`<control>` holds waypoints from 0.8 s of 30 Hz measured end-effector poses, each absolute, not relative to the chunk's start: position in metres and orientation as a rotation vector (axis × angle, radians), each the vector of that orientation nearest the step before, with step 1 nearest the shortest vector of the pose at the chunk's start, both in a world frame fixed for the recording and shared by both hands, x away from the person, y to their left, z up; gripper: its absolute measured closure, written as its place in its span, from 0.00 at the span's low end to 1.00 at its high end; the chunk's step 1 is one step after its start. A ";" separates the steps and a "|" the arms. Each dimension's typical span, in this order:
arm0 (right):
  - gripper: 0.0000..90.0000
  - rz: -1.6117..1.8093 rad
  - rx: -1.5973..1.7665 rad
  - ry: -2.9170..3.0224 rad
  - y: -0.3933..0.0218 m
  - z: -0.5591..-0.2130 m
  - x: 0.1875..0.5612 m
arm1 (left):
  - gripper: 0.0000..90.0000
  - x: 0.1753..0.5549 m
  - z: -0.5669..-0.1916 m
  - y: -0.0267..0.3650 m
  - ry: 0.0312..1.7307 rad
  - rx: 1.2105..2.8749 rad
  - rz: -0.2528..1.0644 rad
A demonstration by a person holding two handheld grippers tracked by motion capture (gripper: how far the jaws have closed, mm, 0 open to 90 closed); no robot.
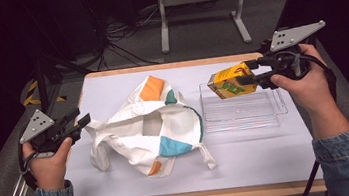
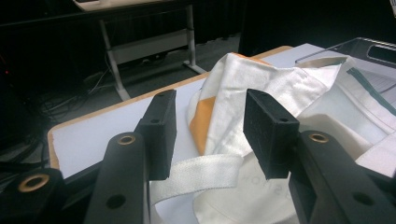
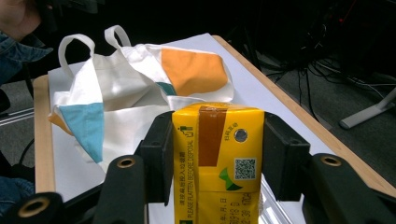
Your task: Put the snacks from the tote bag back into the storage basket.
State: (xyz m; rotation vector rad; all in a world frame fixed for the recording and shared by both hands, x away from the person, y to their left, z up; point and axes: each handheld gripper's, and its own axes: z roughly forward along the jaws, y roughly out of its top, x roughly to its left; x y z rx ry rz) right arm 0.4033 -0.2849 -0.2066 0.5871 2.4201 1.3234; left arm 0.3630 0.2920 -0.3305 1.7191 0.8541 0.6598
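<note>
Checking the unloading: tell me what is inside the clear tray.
The clear tray looks bare inside where visible. The yellow carton, clamped in the right gripper, is held over its far end and covers part of it.

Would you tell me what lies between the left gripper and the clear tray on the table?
The white tote bag with orange and teal patches lies between the left gripper and the clear tray, as the high view shows.
</note>
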 end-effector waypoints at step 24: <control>0.56 1.174 0.698 2.457 -0.305 -0.255 0.436 | 0.60 0.349 -0.334 0.303 0.902 1.708 0.666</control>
